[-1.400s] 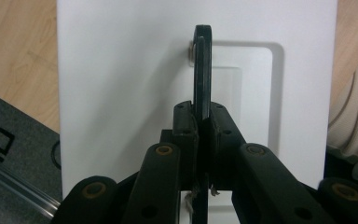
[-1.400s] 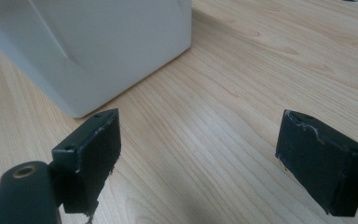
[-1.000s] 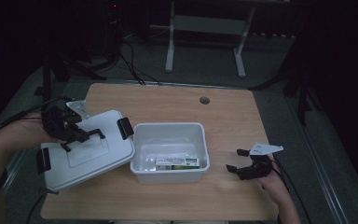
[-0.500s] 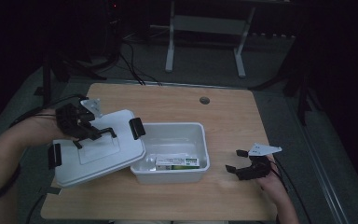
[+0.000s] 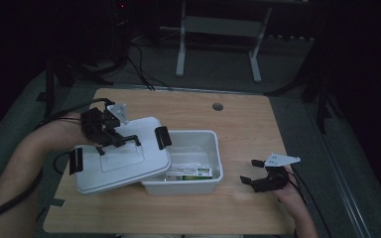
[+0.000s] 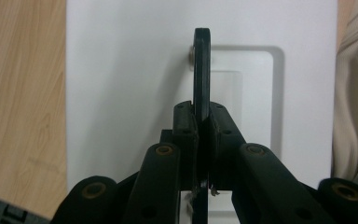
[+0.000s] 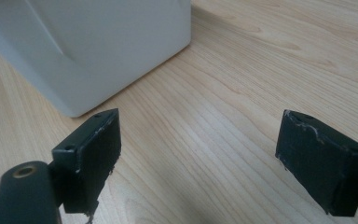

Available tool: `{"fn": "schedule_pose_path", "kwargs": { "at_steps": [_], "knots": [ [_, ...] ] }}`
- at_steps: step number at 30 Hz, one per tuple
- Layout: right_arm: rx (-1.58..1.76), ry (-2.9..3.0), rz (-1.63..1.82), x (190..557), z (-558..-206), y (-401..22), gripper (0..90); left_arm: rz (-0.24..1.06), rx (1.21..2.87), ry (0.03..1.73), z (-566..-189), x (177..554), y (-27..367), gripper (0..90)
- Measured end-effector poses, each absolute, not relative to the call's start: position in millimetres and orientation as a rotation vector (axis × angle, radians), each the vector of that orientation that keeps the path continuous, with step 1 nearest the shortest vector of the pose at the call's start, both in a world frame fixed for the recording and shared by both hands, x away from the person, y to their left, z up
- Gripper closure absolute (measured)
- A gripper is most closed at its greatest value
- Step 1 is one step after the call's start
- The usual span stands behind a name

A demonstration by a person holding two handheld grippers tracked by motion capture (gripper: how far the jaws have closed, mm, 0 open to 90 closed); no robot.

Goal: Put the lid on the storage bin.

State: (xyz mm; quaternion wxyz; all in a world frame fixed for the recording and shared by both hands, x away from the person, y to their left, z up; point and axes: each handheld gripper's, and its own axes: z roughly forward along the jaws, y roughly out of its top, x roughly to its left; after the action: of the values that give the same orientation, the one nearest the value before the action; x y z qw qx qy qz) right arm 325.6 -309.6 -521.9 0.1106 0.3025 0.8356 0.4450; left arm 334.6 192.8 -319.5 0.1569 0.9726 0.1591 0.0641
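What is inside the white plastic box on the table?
A flat green-and-white packet lies in the white box. The white lid covers its left part, so that part is hidden.

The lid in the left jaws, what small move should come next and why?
Probably carry the lid a bit further right over the box before lowering. The left gripper is shut on the handle, and the lid covers just the box's left edge, tilted, with most of the box uncovered.

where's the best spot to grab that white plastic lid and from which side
Grip the thin black handle at the middle of the white plastic lid, coming from above. It stands up edge-on from the flat top, narrow enough for tongs to pinch; the left tongs are shut on it that way, the lid tilted against the white plastic bin.
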Motion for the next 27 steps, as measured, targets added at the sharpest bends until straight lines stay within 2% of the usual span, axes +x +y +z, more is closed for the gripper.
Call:
{"fn": "schedule_pose_path", "kwargs": {
  "at_steps": [27],
  "knots": [
    [0.914,2.423,1.338,319.6,-526.5,-319.4,13.9,0.164,2.774,0.227,-316.6,353.4,106.0,83.2]
  ]
}}
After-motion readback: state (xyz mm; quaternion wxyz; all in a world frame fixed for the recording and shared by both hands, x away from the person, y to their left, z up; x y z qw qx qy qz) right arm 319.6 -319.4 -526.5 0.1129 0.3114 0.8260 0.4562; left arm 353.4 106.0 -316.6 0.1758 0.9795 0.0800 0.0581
